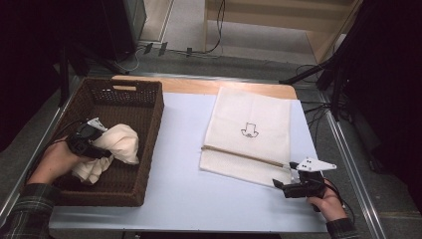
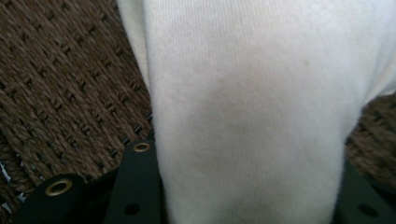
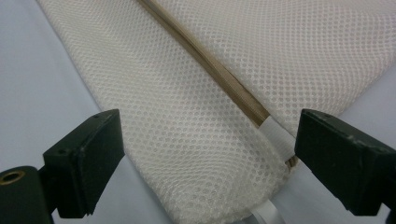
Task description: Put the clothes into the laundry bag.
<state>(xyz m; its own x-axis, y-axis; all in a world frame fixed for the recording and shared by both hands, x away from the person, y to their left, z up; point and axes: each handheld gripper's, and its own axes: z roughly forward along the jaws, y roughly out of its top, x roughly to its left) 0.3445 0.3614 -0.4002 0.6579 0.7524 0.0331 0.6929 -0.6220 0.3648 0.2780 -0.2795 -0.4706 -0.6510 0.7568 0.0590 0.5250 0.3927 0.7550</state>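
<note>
A cream cloth [image 1: 122,142] lies bunched in a brown wicker basket [image 1: 155,124] at the table's left. My left gripper [image 1: 103,149] reaches into the basket and is shut on a fold of it. In the left gripper view the cloth [image 2: 257,93] spans the whole gap between the black jaws of the gripper [image 2: 247,191], over the basket's weave [image 2: 60,84]. A white mesh bag [image 1: 249,129] with a tan zipper [image 1: 244,155] lies flat at centre right. My right gripper [image 1: 278,185] stands open at its near right corner. In the right gripper view the jaws of the gripper [image 3: 210,154] straddle that corner of the mesh bag [image 3: 177,121], beside the zipper end [image 3: 275,133].
A pale blue mat [image 1: 184,169] covers the table between basket and bag. The wooden table edge [image 1: 199,85] shows at the back. Cables [image 1: 219,30] and dark stands sit on the floor beyond. The person's sleeves come in at both lower corners.
</note>
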